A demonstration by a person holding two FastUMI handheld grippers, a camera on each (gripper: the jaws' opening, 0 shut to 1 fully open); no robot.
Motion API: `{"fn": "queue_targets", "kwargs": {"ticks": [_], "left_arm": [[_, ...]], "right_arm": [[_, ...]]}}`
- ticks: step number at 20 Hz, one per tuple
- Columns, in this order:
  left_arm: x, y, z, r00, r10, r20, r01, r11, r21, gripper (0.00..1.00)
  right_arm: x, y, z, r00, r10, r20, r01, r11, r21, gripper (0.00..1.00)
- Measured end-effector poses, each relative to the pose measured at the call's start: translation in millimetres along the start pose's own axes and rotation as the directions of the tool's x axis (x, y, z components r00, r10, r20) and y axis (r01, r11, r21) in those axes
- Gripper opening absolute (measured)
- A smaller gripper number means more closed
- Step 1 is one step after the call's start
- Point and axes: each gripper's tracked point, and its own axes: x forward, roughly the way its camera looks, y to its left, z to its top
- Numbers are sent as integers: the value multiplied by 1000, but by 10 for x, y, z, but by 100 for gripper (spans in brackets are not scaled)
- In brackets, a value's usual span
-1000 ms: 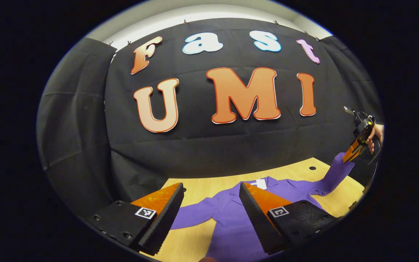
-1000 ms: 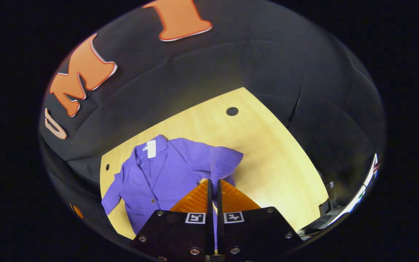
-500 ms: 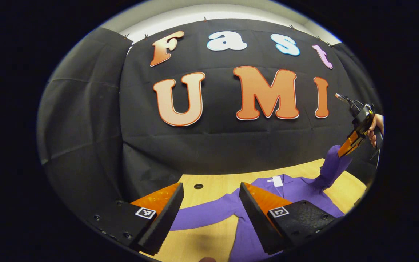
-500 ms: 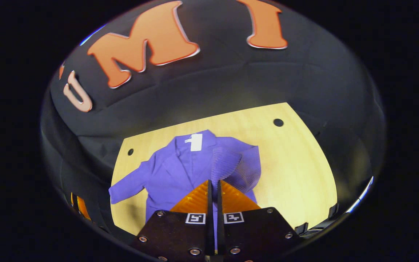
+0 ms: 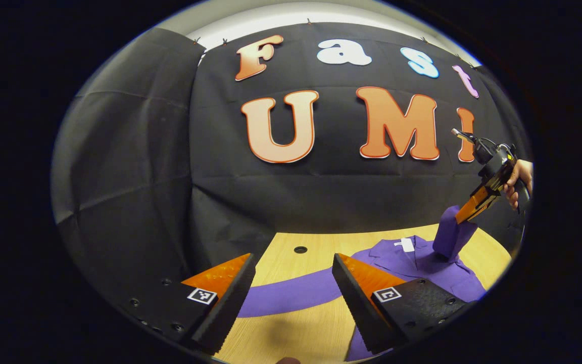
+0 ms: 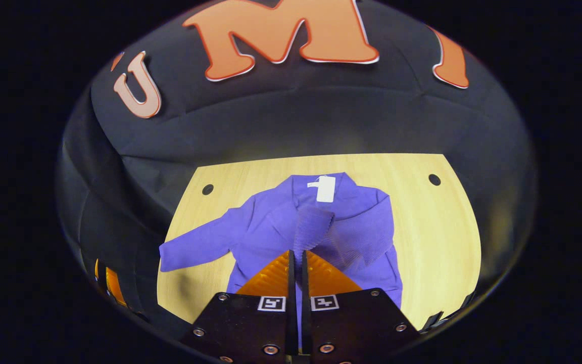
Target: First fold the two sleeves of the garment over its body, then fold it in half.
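Note:
A purple jacket [image 6: 265, 227] lies face up on the wooden table [image 6: 432, 227], with a white label [image 6: 325, 188] at its collar. My right gripper [image 6: 296, 254] is shut on the cuff of one sleeve [image 6: 316, 225] and holds it lifted above the jacket's body. The other sleeve [image 6: 195, 247] lies stretched flat to the left. In the left gripper view my left gripper [image 5: 293, 260] stands open above that flat sleeve [image 5: 291, 293], apart from it. Far right in that view, the right gripper [image 5: 475, 205] holds the hanging cuff [image 5: 451, 235] over the jacket [image 5: 422, 270].
A hand [image 5: 519, 176] holds the right gripper. The table has a small round hole near each back corner [image 6: 207, 189] [image 6: 434, 179]. Black cloth walls stand close behind and beside the table. Bare wood [image 5: 291, 333] lies below the left gripper.
The right gripper has carried the lifted sleeve from the jacket's right side in over its body. The left gripper has shifted left, and the flat sleeve now lies between its fingers in view.

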Motion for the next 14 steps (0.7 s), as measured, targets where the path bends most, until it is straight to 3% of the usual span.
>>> {"fn": "queue_targets", "kwargs": {"ticks": [1,2,4,8,12,13,14], "left_arm": [[21,46,-45,1000,10,-9,-10,1000,0,92],[39,99,-75,1000,21,-19,-21,1000,3,96],[72,178,-100,998,43,-35,-43,999,9,96],[156,247,-133,995,85,-51,-84,996,15,96],[314,245,-189,990,113,-88,-113,994,4,96],[364,234,-212,989,108,-105,-110,994,-13,96],[423,233,-234,986,103,-130,-109,993,-35,96]], "right_arm": [[38,106,-21,1000,12,-5,-12,1000,2,4],[74,235,-33,999,37,-11,-37,999,-2,4],[103,474,-5,994,112,-5,-112,994,8,6],[-23,725,105,973,228,36,-228,974,0,28],[-238,548,382,953,250,170,-247,968,-40,50],[-315,454,442,948,242,205,-236,970,-54,61],[-400,360,507,943,233,238,-223,972,-71,58]]}}
